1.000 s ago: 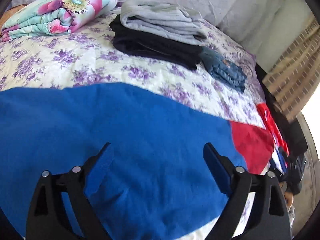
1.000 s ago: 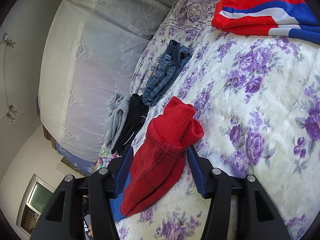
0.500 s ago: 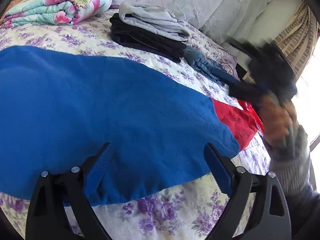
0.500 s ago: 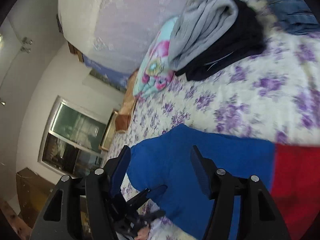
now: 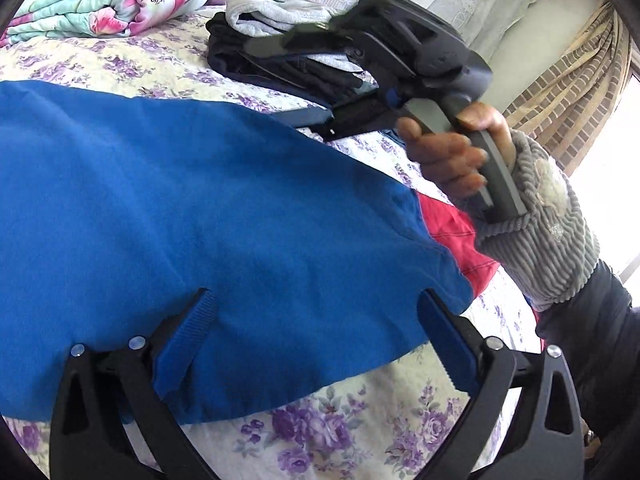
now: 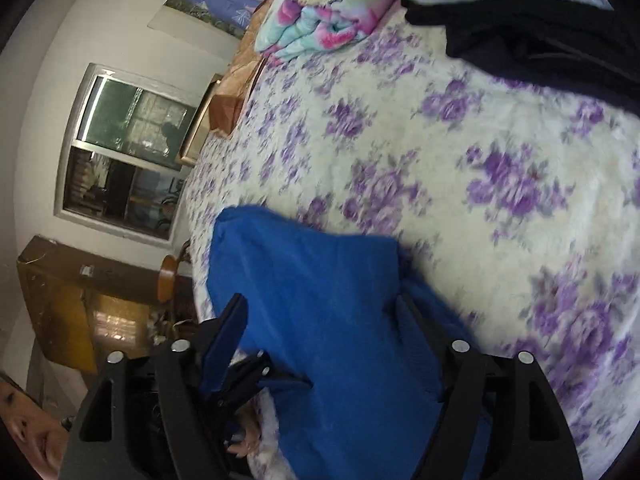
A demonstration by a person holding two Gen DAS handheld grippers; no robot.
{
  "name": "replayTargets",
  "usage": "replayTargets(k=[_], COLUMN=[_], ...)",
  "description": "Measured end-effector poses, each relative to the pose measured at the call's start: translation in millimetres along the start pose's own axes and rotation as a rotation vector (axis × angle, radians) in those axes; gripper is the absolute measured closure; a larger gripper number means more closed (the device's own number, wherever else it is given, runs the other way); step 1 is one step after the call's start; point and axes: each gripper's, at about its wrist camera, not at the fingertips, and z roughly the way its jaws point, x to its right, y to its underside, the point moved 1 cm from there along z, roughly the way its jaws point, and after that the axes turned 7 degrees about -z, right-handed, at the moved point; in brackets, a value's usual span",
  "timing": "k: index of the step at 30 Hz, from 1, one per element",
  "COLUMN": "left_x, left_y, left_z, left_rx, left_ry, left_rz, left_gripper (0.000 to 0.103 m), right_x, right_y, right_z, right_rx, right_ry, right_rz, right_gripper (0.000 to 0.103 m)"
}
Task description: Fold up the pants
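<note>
Pants (image 5: 208, 216), in my left view, lie flat on the bedspread (image 5: 340, 432) right under my left tongs (image 5: 316, 336). Their long axis runs across my view, from far out on my left side to the red cuff (image 5: 452, 228) off to my right. They are bright blue fleece, smooth with a few soft creases, and the near hem curves just ahead of my fingers. My left tongs stand wide open with the blue cloth between the two pads, gripping nothing. Beyond the pants, to the right and ahead, my right hand (image 5: 452, 148) holds the right tongs (image 5: 296, 80), fingers spread and pointing left over the far edge of the cloth. Behind them sit folded clothes (image 5: 280, 48) and a flowered quilt (image 5: 108, 4).

In my right view, which is blurred, the pants (image 6: 320, 320) fill the space between my open fingers and stretch away ahead toward a rounded blue end. My right tongs (image 6: 324, 316) are spread wide; I cannot tell whether the pads touch the cloth, and nothing is pinched. The left tongs (image 6: 248, 376) show low on my left, at the cloth's edge.
</note>
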Motion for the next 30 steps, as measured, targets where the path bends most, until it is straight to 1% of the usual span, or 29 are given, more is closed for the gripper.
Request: replayTargets(k=[2, 4, 6, 8, 11, 12, 14, 16, 17, 19, 20, 21, 23, 24, 25, 26, 27, 28, 29, 30], left_x=[1, 1, 1, 1, 2, 1, 1, 1, 1, 1, 1, 1, 2, 2, 2, 2, 2, 2, 2, 2], left_y=[2, 2, 2, 1, 1, 1, 1, 1, 1, 1, 1, 1, 2, 2, 2, 1, 2, 2, 2, 2], left_z=[-1, -1, 0, 0, 1, 1, 2, 2, 2, 2, 2, 2, 2, 2, 2, 2, 2, 2, 2, 2], left_rx=[0.002, 0.002, 0.001, 0.001, 0.003, 0.004, 0.004, 0.006, 0.007, 0.008, 0.008, 0.008, 0.008, 0.008, 0.008, 0.007, 0.008, 0.008, 0.008, 0.008], left_ry=[-0.002, 0.001, 0.001, -0.002, -0.007, -0.008, -0.01, -0.011, -0.011, -0.01, -0.01, -0.011, -0.012, -0.012, -0.012, -0.013, -0.013, -0.014, -0.016, -0.017], left_rz=[0.002, 0.001, 0.001, 0.004, 0.007, 0.008, 0.01, 0.01, 0.009, 0.008, 0.008, 0.008, 0.008, 0.008, 0.008, 0.008, 0.008, 0.009, 0.01, 0.011], left_gripper=[0.005, 0.005, 0.005, 0.005, 0.005, 0.005, 0.005, 0.005, 0.005, 0.005, 0.005, 0.005, 0.005, 0.005, 0.005, 0.005, 0.005, 0.005, 0.005, 0.005], right_x=[8, 10, 7, 2, -1, 1, 9, 24, 30, 35, 38, 42, 48, 41, 27, 9, -9, -25, -37, -41], right_y=[-2, 3, 11, 12, 3, -3, -12, -16, -16, -13, -12, -11, -12, -10, -7, -3, 1, 7, 11, 16], right_z=[2, 7, 12, 12, 14, 19, 23, 22, 21, 15, 8, -6, -33, -45, -48, -43, -34, -24, -12, 3], right_rx=[-0.022, -0.09, -0.129, -0.121, -0.052, -0.033, 0.028, 0.077, 0.078, 0.07, 0.08, 0.112, 0.208, 0.26, 0.277, 0.277, 0.261, 0.237, 0.213, 0.183], right_ry=[0.03, 0.02, 0.026, -0.028, -0.155, -0.182, -0.144, -0.141, -0.135, -0.113, -0.072, -0.021, 0.043, 0.063, 0.085, 0.116, 0.145, 0.164, 0.167, 0.171], right_rz=[0.011, -0.005, -0.028, -0.039, -0.025, -0.011, 0.025, 0.105, 0.122, 0.117, 0.116, 0.12, 0.149, 0.126, 0.075, 0.011, -0.057, -0.117, -0.156, -0.167], right_gripper=[0.027, 0.027, 0.026, 0.024, 0.021, 0.021, 0.021, 0.022, 0.027, 0.036, 0.035, 0.034, 0.033, 0.033, 0.035, 0.04, 0.045, 0.052, 0.06, 0.065])
